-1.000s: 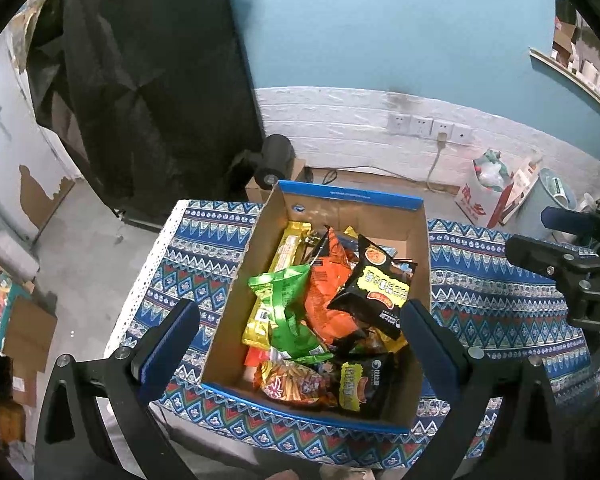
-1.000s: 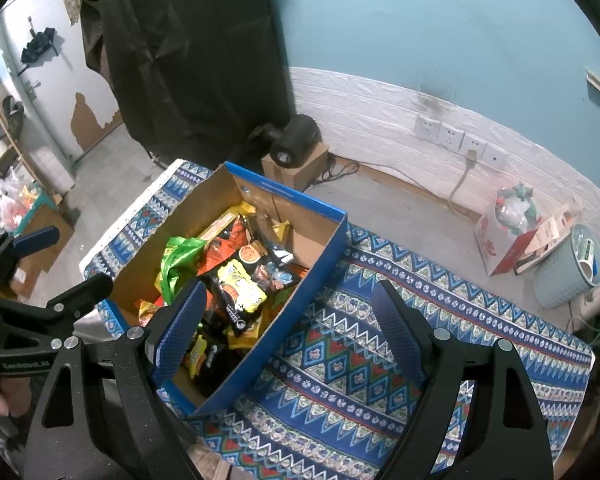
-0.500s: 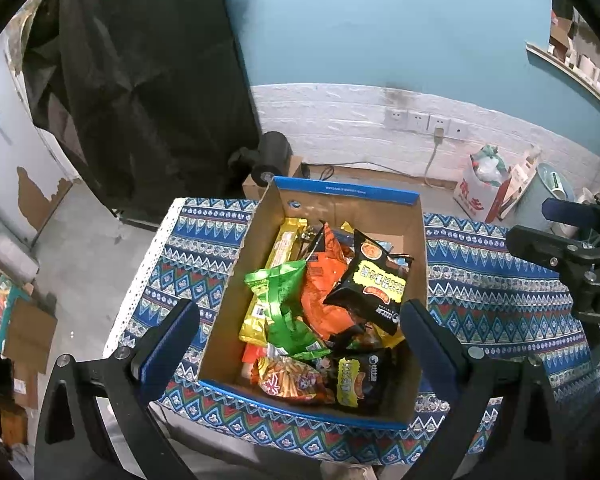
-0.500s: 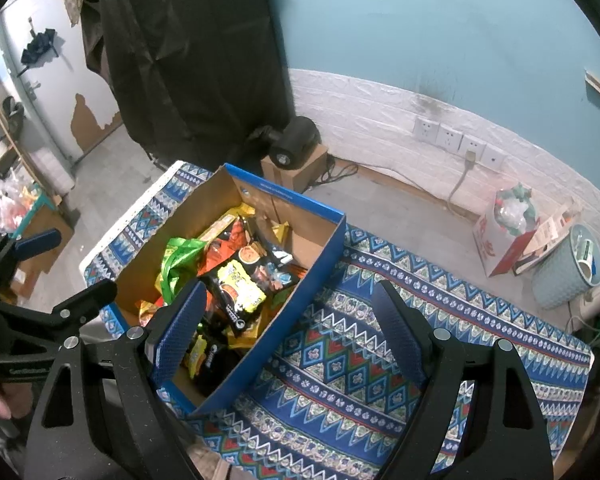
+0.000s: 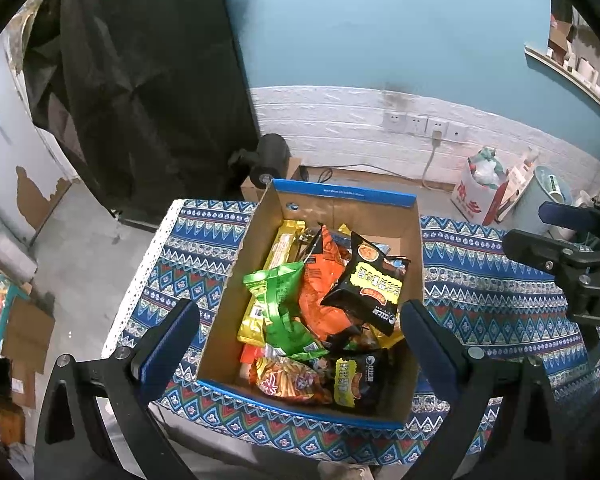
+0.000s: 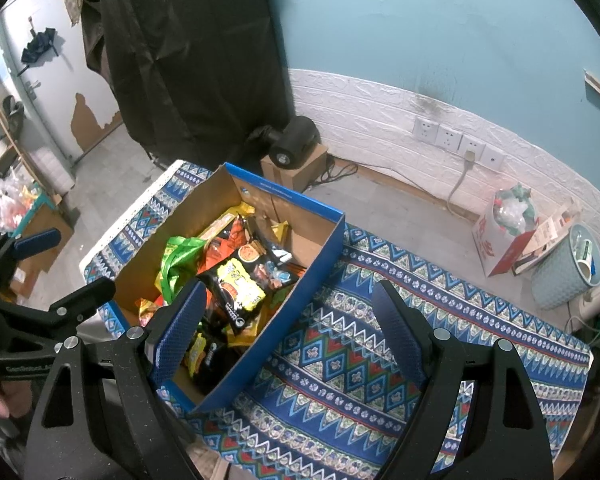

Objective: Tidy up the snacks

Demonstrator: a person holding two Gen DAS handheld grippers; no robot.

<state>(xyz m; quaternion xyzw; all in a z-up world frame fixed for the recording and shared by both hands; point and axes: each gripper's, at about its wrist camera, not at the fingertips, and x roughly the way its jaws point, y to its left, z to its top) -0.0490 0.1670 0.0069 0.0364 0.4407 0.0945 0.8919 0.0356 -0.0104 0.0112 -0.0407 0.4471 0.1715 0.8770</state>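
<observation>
A blue-edged cardboard box (image 5: 342,197) stands on a patterned cloth table (image 5: 496,292) and holds several snack bags: a green bag (image 5: 278,300), an orange bag (image 5: 320,292), a black and yellow bag (image 5: 374,284) on top, a yellow pack (image 5: 278,256). The box also shows in the right wrist view (image 6: 320,264). My left gripper (image 5: 300,344) is open and empty, held above the box's near end. My right gripper (image 6: 290,332) is open and empty, above the box's right wall and the cloth (image 6: 380,360).
Behind the table are a black cylinder on a small carton (image 6: 294,146), wall sockets (image 6: 456,140), a red and white bag (image 6: 504,236) and a pale blue bin (image 6: 568,268). A black curtain (image 5: 140,80) hangs at the left. Cartons (image 5: 24,336) lie on the floor.
Both grippers have drifted slightly; the box sits a little higher in the left wrist view. Nothing was grasped or moved.
</observation>
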